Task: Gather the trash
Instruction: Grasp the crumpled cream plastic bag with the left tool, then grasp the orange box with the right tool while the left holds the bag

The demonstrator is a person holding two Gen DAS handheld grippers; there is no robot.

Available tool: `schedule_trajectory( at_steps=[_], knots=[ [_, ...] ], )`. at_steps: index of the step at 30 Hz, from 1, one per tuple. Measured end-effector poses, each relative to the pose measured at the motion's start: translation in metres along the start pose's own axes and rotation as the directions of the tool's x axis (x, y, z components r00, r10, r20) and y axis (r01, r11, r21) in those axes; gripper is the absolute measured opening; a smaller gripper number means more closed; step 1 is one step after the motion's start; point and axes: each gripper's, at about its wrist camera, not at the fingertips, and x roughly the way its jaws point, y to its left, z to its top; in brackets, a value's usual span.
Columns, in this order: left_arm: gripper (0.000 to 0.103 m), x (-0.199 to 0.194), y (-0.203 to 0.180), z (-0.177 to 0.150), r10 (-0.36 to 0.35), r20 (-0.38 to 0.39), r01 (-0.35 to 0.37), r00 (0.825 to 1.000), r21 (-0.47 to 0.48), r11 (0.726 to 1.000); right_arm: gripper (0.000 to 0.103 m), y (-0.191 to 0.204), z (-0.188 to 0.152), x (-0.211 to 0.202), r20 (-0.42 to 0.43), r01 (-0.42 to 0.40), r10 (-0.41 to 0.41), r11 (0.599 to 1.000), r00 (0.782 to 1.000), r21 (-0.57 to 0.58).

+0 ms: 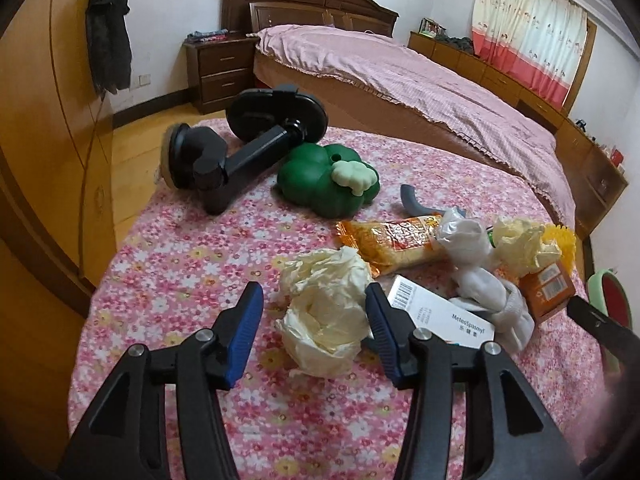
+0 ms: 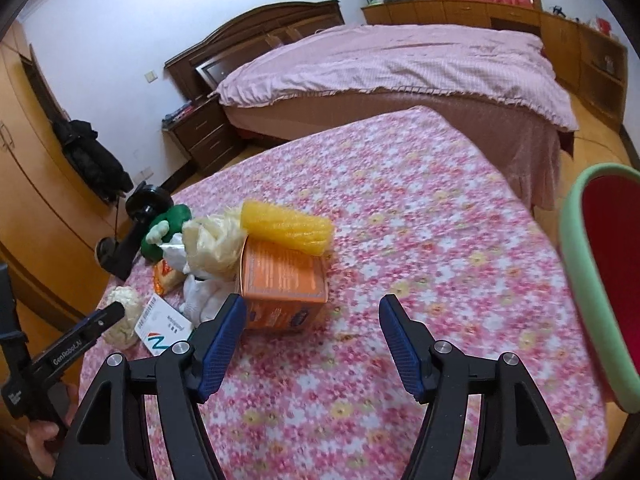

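On the floral tablecloth (image 1: 180, 240), both tongs (image 1: 314, 334) (image 2: 312, 344) gape empty; white box (image 1: 436, 312) half-hidden.

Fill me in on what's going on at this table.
A person holding two grippers is clearing trash off a floral-covered table. The left gripper is open, with a crumpled tissue wad sitting between its fingers, not yet pinched. The right gripper is open and holds nothing, next to an orange box. Wrappers, a white box and more tissue still lie in the pile.
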Motion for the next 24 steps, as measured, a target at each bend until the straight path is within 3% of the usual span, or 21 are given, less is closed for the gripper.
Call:
schedule_trajectory(
  at_steps=[11,24],
  knots=[
    [0.054,0.019,-0.004,0.000,-0.070,-0.025,0.070,0.997,-0.022,0.997,0.071,0.015,0.008,0.030,-0.025,-0.022,0.021,0.999,0.999,-0.024],
    [0.047,0.018,-0.007,0.000,-0.084,0.000,0.084,0.996,-0.009,0.996,0.071,0.030,0.021,0.024,-0.013,-0.058,0.058,0.998,0.998,-0.005]
  ],
)
